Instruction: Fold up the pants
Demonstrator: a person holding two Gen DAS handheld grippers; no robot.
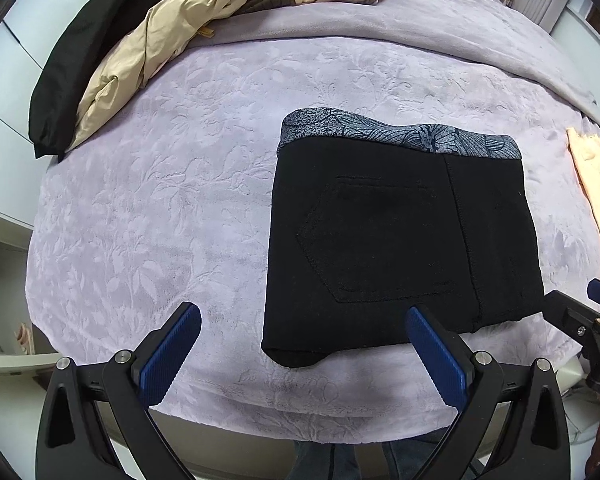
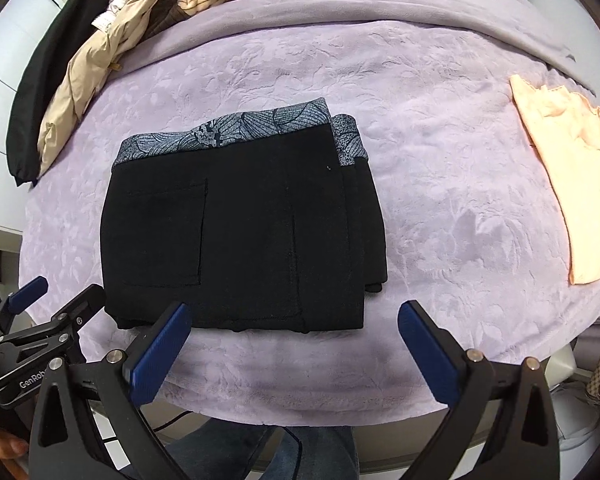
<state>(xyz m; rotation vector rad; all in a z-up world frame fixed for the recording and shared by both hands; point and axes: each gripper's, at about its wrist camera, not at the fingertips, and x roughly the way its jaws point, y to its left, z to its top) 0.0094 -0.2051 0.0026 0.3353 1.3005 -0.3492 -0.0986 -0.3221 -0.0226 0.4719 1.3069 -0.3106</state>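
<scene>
Left wrist view: the black pants [image 1: 396, 236] lie folded into a compact rectangle on the lavender embossed blanket [image 1: 172, 200] of the bed, near its front edge. A grey leaf-patterned waistband [image 1: 400, 134] runs along the far edge of the bundle, and a stitched back pocket faces up. In the right wrist view the folded layers show stepped at the bundle's right side.

The left gripper [image 1: 304, 356] hangs above the near edge of the pants, its jaws spread wide and holding nothing; its right finger overlaps the bundle's near edge in the picture. The right gripper [image 2: 294, 350] is likewise above the near edge, jaws released and empty.

Farther out, a peach cloth [image 2: 568, 168] lies well apart to the right. A heap of clothes [image 1: 204, 12], beige, black and striped, sits at the far left of the bed.
</scene>
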